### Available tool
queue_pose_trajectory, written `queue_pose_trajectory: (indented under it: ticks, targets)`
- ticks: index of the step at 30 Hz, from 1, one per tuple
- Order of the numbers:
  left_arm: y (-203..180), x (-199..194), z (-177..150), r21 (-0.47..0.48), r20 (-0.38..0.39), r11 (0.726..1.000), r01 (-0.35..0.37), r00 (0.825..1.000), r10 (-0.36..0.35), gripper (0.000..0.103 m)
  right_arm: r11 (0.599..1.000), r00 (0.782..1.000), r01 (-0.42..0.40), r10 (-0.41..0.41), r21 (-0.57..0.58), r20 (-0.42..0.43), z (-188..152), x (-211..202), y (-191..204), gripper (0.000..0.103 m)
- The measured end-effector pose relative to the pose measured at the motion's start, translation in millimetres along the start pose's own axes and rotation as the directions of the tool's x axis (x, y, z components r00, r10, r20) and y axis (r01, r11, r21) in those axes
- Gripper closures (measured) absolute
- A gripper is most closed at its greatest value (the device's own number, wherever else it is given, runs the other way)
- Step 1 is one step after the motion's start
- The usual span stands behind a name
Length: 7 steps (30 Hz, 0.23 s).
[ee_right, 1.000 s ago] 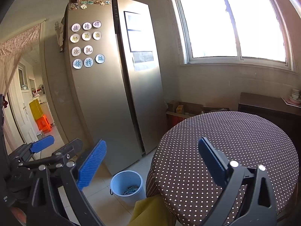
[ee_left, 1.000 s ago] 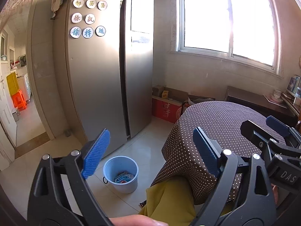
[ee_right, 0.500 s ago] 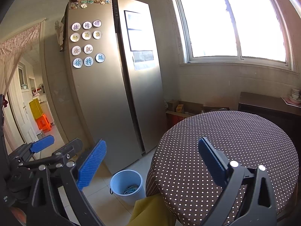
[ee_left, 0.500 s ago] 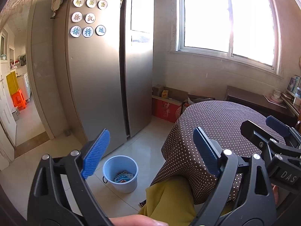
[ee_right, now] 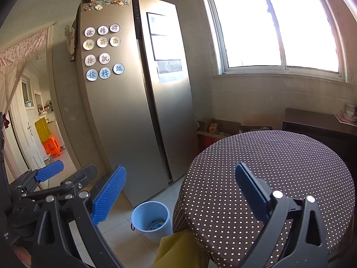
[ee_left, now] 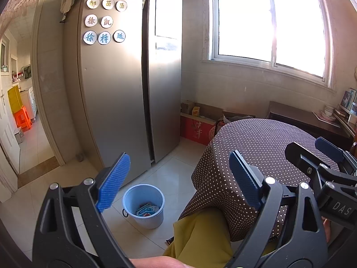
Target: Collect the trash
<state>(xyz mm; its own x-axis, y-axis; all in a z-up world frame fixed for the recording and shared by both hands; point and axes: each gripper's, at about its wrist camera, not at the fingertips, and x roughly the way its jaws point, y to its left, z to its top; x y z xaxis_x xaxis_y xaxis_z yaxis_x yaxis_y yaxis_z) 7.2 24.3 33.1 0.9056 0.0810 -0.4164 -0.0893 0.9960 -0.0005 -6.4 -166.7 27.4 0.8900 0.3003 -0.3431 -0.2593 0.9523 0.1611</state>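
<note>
Both the left gripper and right gripper are gaping wide, empty — bucket sitting lower centre, trash inside.

"DAS" on right tool, Chinese-character magnets on fridge

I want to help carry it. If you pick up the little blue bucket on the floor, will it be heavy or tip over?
Probably light: the blue bucket looks like thin plastic and holds only a few flat wrappers at the bottom. It may tip if pushed high on its wall, since little weighs it down. Its wide rim and open top should give a finger an easy grip.
</note>
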Motion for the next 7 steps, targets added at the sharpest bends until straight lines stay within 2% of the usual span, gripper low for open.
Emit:
queue_pose_trajectory:
  ticks: [7]
  targets:
    - [-3.2, 1.6, -0.7, 0.004, -0.006, 1.0, -0.002, 1.0, 0.002, 0.014, 1.0, 1.0, -0.001, 0.001, 0.005, -0.005, -1.2, 1.2, -2.0, 0.007]
